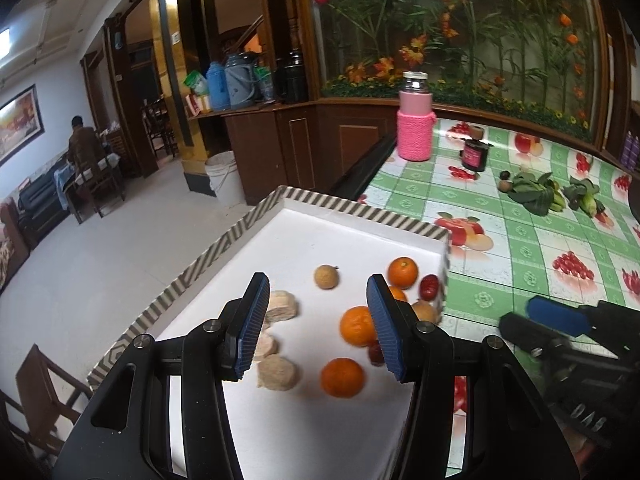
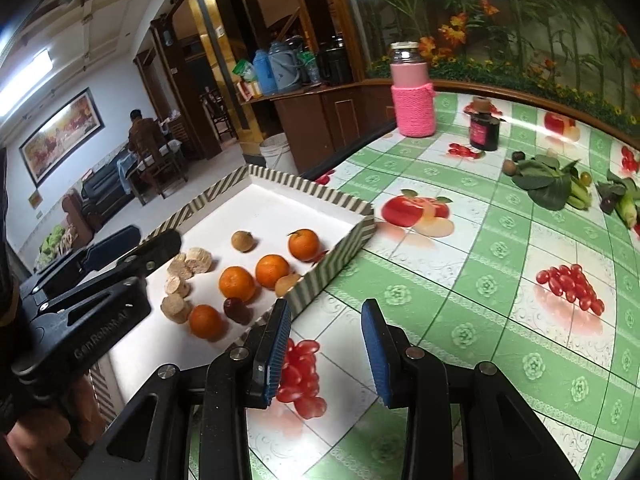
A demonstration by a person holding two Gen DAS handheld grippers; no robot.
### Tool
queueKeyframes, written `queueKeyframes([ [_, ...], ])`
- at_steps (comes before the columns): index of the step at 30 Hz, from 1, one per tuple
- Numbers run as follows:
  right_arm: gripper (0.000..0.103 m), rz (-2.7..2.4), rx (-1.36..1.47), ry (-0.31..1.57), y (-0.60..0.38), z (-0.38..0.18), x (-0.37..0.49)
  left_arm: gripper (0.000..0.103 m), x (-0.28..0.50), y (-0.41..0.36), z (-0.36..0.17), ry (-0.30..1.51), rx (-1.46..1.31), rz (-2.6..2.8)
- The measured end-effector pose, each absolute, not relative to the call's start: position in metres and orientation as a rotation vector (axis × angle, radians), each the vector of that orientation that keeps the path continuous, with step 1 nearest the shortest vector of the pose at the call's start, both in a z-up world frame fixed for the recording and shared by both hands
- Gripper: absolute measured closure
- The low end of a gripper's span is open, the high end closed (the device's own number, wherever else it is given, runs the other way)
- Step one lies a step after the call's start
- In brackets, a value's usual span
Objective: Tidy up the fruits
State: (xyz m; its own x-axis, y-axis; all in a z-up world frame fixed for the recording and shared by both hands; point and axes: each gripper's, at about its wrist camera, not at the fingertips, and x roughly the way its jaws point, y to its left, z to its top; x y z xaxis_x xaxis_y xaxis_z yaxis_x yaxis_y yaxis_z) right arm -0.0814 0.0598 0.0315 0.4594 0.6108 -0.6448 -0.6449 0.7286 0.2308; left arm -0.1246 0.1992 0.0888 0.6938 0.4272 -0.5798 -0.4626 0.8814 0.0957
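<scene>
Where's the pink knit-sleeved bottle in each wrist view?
Left wrist: pink bottle stands upper centre-right, at the table's far-left corner, beyond the striped tray.
Right wrist: pink bottle stands upper centre-right, same corner, beyond the tray.
Shared landmark: dark jar just right of it.

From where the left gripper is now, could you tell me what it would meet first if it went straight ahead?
The left gripper, jaws open and empty, points down into the striped tray. It would probably meet the tray's white floor first, between the pale biscuits and the oranges; depth is uncertain.
</scene>
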Motion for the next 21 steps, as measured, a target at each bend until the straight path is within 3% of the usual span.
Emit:
queueKeyframes([
  [21, 0.067, 0.804, -0.070, 0.789, 0.073, 0.026, -0.088, 0.052, -0.126, 0.200, 0.082, 0.651, -0.065, 0.496],
])
